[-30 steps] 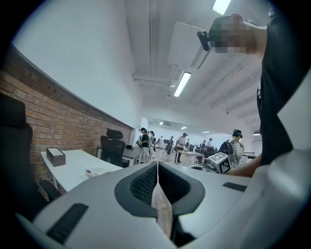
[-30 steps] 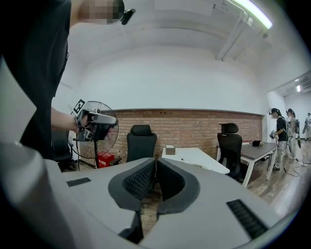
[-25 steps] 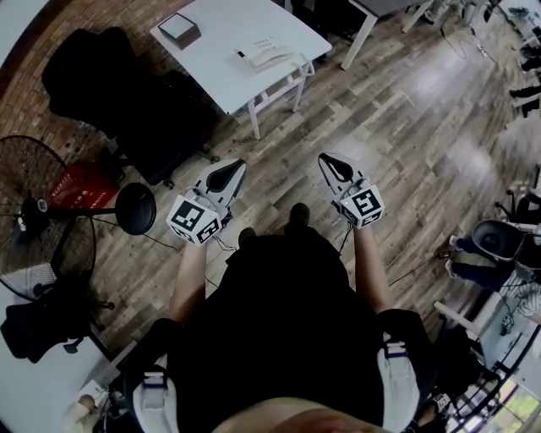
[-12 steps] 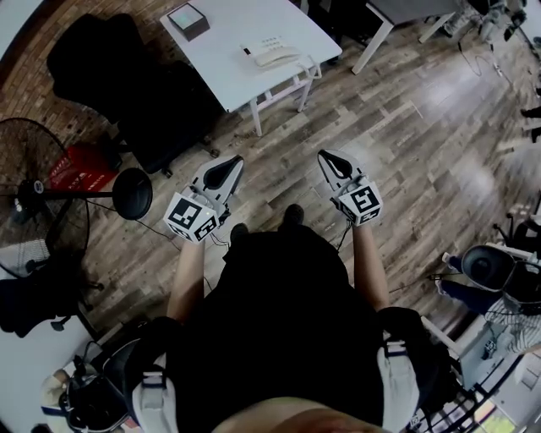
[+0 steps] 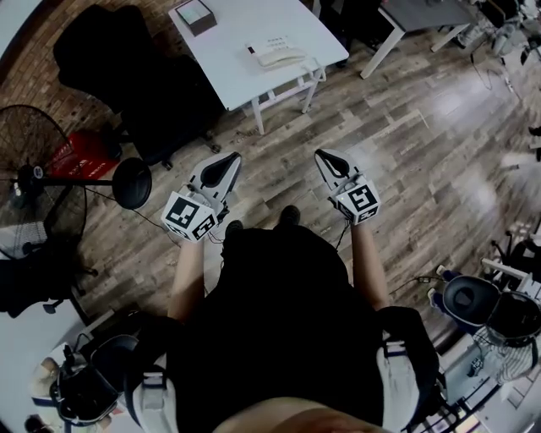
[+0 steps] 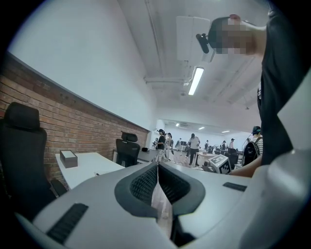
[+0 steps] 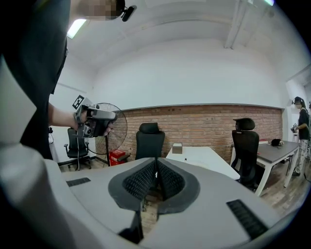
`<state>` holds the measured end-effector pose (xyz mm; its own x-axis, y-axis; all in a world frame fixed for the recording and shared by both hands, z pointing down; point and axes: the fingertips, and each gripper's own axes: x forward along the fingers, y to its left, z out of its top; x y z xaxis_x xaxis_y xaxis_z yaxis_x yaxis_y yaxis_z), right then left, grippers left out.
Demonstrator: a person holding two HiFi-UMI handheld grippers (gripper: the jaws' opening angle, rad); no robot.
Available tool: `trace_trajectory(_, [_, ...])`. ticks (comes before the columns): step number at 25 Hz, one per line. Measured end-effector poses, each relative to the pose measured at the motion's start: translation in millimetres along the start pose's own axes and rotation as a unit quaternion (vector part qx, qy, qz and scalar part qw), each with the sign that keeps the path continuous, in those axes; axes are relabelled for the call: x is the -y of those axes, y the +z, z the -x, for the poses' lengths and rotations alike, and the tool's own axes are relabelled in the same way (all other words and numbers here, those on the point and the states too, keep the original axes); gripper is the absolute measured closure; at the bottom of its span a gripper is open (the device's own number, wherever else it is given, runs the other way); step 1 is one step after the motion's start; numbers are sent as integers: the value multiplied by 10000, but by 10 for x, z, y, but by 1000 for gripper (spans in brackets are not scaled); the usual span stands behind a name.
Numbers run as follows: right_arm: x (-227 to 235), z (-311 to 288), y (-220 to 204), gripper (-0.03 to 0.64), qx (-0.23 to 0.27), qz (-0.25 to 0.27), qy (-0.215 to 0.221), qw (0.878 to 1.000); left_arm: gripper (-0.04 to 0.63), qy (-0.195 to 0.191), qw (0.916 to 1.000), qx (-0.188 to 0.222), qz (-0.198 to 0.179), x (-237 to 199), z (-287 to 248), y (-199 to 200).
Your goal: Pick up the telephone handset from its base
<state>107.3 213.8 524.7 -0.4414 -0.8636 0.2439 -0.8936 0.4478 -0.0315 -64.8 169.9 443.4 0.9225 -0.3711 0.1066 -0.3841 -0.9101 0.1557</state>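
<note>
A white telephone [image 5: 275, 54] with its handset on the base lies on a white table [image 5: 241, 76] at the top of the head view, far ahead of both grippers. My left gripper [image 5: 232, 158] hangs over the wooden floor, shut, nothing in it. My right gripper [image 5: 322, 155] is level with it to the right, also shut and empty. In the left gripper view the jaws [image 6: 157, 168] meet tip to tip, and the white table [image 6: 82, 168] shows at left. In the right gripper view the jaws [image 7: 156, 171] are closed too, with the table [image 7: 204, 158] beyond.
A small dark box [image 5: 196, 14] sits on the table's far left corner. A black office chair [image 5: 135, 76] stands left of the table, with a standing fan [image 5: 38, 182] and a red crate [image 5: 78, 156] further left. Another desk [image 5: 423, 17] is at top right. People stand far off [image 6: 194, 146].
The table and telephone have slid right and up in the head view as the person walks forward. Both grippers keep their pose, shut.
</note>
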Motion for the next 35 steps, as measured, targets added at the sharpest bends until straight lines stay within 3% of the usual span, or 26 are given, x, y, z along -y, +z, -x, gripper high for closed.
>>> trace_trajectory(9, [237, 72, -127, 606, -69, 127, 227, 9996, 572, 231, 9997, 34, 96, 115, -180, -65])
trace_trajectory(19, [410, 134, -220, 606, -71, 101, 295, 9995, 572, 230, 9997, -2, 84, 299, -349, -90])
trace_trajectory(27, [418, -133, -186, 606, -324, 172, 414, 9985, 572, 265, 9994, -6, 238, -18, -390, -59])
trace_trajectory(35, [700, -492, -36, 606, -421, 307, 129, 9986, 572, -152, 9997, -5, 201, -426, -720, 24])
